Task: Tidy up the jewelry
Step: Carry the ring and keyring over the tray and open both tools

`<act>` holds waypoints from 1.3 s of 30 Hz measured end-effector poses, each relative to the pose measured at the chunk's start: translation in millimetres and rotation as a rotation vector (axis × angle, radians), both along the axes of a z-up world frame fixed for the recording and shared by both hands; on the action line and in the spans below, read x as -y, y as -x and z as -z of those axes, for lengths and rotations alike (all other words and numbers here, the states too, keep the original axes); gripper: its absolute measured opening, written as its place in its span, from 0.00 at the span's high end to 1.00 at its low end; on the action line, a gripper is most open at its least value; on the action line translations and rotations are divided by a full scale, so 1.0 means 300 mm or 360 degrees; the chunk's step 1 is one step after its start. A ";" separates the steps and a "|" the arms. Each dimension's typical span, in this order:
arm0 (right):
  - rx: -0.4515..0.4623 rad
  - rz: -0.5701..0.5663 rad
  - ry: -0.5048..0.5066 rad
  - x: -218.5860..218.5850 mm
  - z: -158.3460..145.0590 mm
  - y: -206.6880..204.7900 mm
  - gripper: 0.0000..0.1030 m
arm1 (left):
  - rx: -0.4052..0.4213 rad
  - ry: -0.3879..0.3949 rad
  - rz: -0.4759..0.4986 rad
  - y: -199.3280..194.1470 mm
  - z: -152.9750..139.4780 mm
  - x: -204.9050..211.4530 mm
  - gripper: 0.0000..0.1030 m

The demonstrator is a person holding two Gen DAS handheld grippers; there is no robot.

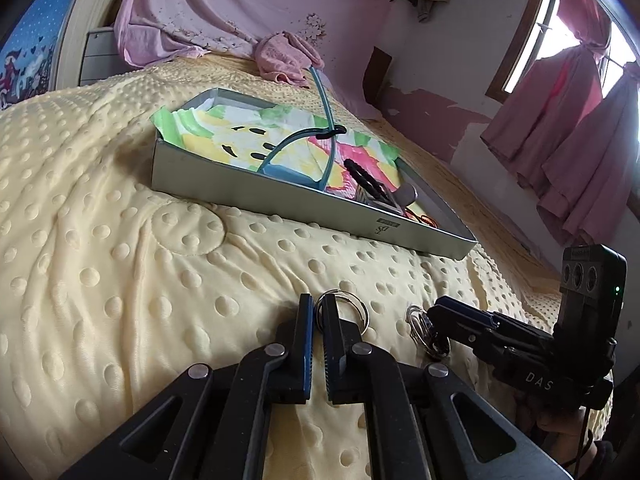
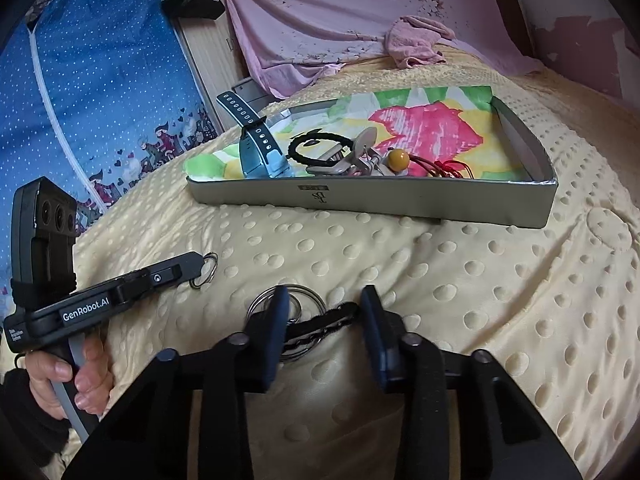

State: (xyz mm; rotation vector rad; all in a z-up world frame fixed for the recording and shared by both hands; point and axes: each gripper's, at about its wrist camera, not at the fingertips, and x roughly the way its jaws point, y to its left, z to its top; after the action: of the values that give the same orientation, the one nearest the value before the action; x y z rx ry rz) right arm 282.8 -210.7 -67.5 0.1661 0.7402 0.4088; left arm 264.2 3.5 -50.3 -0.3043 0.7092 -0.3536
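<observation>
On the yellow dotted bedspread, my left gripper is shut on the rim of a metal key ring; the right wrist view shows that gripper with the ring at its tip. My right gripper stands open around a bunch of metal rings with a black strap lying across the gap. The left wrist view shows it beside that bunch. Beyond lies a grey tray lined with colourful paper, holding a blue-grey watch, a black bracelet and a yellow bead.
The tray sits mid-bed, just past both grippers. A crumpled pink cloth lies at the far end of the bed. A blue dotted fabric panel stands on the left. A hand holds the left gripper's handle.
</observation>
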 end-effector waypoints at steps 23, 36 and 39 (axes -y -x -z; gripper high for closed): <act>0.0087 -0.0060 -0.0214 0.043 -0.055 0.045 0.96 | 0.0082 0.0020 0.0061 0.033 -0.043 0.017 0.96; 0.0258 -0.0012 -0.0227 0.070 -0.146 0.077 0.98 | 0.0139 0.0025 0.0094 0.040 -0.108 0.055 0.96; 0.0287 0.0023 -0.0208 0.085 -0.159 0.072 0.98 | 0.0162 0.0030 0.0092 0.025 -0.132 0.067 0.96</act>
State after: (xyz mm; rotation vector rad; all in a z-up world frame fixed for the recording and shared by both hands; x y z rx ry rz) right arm 261.2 -236.2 -20.0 0.2537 0.5350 0.4527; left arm 256.6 -16.6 -10.6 -0.2818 0.6161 -0.4280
